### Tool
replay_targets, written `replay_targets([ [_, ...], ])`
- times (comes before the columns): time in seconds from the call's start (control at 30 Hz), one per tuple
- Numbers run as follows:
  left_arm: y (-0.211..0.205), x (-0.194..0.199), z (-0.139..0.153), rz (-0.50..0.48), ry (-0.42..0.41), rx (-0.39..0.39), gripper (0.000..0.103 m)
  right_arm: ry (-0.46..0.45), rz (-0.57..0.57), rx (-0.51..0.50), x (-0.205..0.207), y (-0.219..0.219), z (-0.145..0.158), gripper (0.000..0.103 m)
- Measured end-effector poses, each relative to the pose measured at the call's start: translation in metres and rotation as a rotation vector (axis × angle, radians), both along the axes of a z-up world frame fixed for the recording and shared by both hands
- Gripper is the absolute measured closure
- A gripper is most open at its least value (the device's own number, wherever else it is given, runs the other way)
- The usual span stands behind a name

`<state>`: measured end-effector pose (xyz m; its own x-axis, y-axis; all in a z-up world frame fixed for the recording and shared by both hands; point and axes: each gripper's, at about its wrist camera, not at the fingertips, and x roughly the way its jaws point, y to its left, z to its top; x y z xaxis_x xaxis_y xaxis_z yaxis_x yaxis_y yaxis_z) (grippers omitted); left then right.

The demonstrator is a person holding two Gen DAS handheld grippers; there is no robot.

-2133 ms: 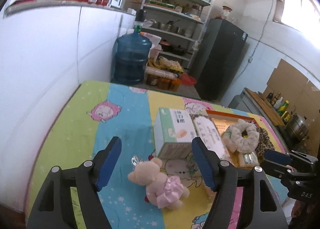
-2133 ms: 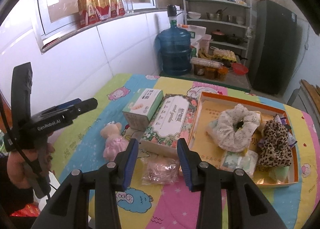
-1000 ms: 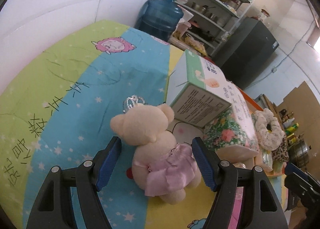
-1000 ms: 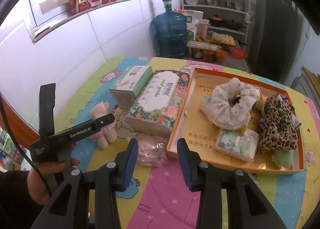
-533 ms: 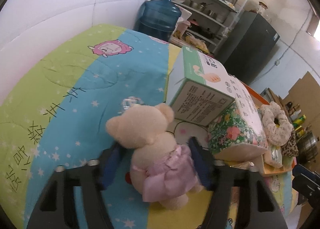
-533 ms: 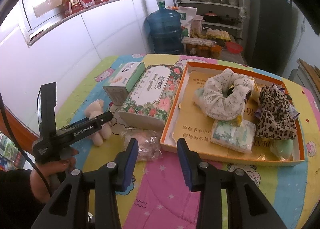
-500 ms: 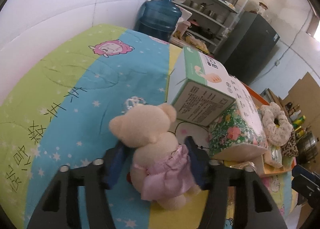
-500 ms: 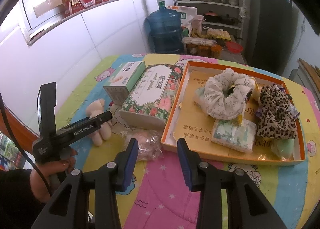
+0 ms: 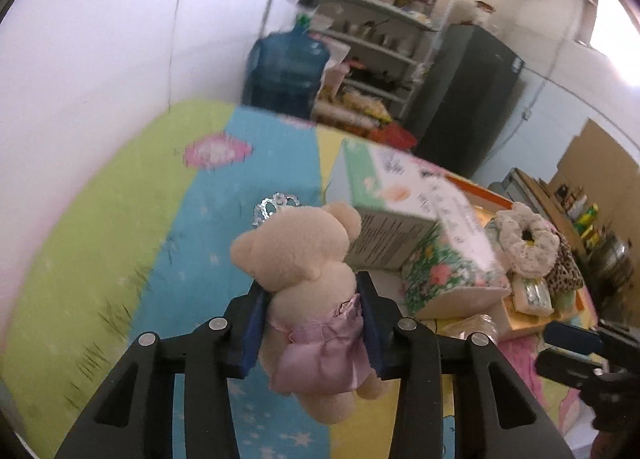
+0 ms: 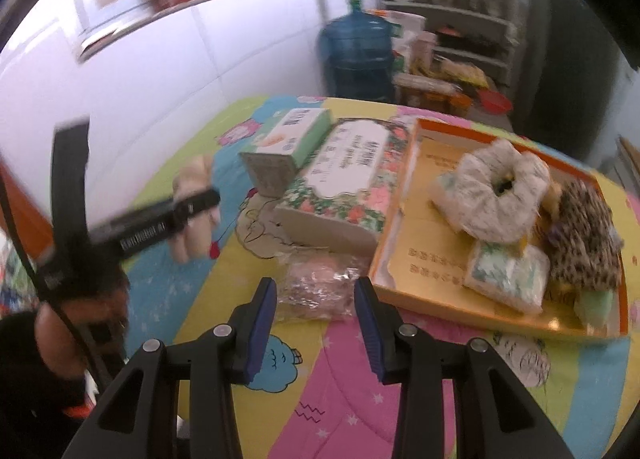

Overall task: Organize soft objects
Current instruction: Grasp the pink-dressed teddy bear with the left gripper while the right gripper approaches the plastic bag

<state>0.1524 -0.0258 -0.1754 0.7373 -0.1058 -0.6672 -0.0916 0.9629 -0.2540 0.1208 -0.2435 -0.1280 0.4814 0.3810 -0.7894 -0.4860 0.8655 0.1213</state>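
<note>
Left wrist view has the left gripper [image 9: 312, 323] clamped round the teddy bear's [image 9: 308, 283] waist, lifted off the cartoon quilt [image 9: 120, 239], presumably headed for the orange tray [image 10: 500, 319] at 2 o'clock, while the right gripper [image 10: 315, 315] hangs open over a crinkly plastic packet [image 10: 316, 291].

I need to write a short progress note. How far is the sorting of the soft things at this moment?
Done: the white floral scrunchie, the leopard-print fabric piece and a small floral pack lie in the orange cardboard tray.
In hand: the left gripper is shut on the beige teddy bear in a pink dress.
Left: the clear crinkled plastic bag lies on the cloth outside the tray, ahead of the open right gripper.
</note>
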Motion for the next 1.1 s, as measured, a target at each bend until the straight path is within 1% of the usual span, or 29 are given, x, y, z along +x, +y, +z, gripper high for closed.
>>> replay_targets([
  [0.07, 0.0, -0.003, 0.012, -0.012, -0.029, 0.033, 0.06, -0.02, 0.062, -0.018, 0.0, 0.005, 0.0, 0.063],
  [0.13, 0.002, -0.007, 0.022, -0.015, -0.052, 0.051, 0.06, -0.014, 0.119, -0.014, 0.004, 0.008, 0.001, 0.061],
  [0.2, 0.004, -0.013, 0.031, -0.016, -0.073, 0.065, 0.06, 0.016, 0.139, -0.008, 0.01, 0.012, -0.002, 0.048],
  [0.3, 0.007, -0.018, 0.04, -0.018, -0.097, 0.075, 0.06, 0.054, 0.085, 0.01, 0.015, 0.016, -0.009, 0.045],
  [0.43, 0.014, -0.024, 0.042, -0.015, -0.096, 0.073, 0.06, 0.112, -0.076, 0.044, 0.018, 0.016, -0.025, 0.045],
  [0.47, 0.015, -0.024, 0.043, -0.015, -0.095, 0.073, 0.06, 0.122, -0.095, 0.052, 0.017, 0.016, -0.028, 0.045],
  [0.53, 0.017, -0.027, 0.041, -0.015, -0.093, 0.074, 0.06, 0.138, -0.121, 0.049, 0.016, 0.019, -0.035, 0.045],
  [0.6, 0.017, -0.027, 0.04, -0.015, -0.092, 0.077, 0.06, 0.129, -0.147, 0.025, 0.016, 0.02, -0.038, 0.045],
  [0.67, 0.018, -0.027, 0.04, -0.016, -0.09, 0.077, 0.06, 0.127, -0.18, 0.027, 0.018, 0.018, -0.04, 0.045],
  [0.73, 0.019, -0.027, 0.04, -0.021, -0.088, 0.078, 0.06, 0.149, -0.217, 0.047, 0.022, 0.013, -0.043, 0.041],
  [0.77, 0.02, -0.028, 0.039, -0.026, -0.086, 0.079, 0.06, 0.162, -0.231, 0.056, 0.022, 0.011, -0.045, 0.034],
  [0.8, 0.021, -0.028, 0.039, -0.029, -0.085, 0.079, 0.06, 0.173, -0.244, 0.065, 0.023, 0.009, -0.047, 0.029],
  [0.93, 0.023, -0.029, 0.039, -0.038, -0.08, 0.082, 0.06, 0.205, -0.286, 0.105, 0.031, 0.005, -0.053, 0.029],
  [1.03, 0.027, -0.029, 0.039, -0.043, -0.074, 0.084, 0.06, 0.203, -0.294, 0.096, 0.037, 0.01, -0.056, 0.029],
  [1.1, 0.03, -0.03, 0.039, -0.043, -0.072, 0.084, 0.06, 0.206, -0.297, 0.084, 0.038, 0.014, -0.058, 0.027],
])
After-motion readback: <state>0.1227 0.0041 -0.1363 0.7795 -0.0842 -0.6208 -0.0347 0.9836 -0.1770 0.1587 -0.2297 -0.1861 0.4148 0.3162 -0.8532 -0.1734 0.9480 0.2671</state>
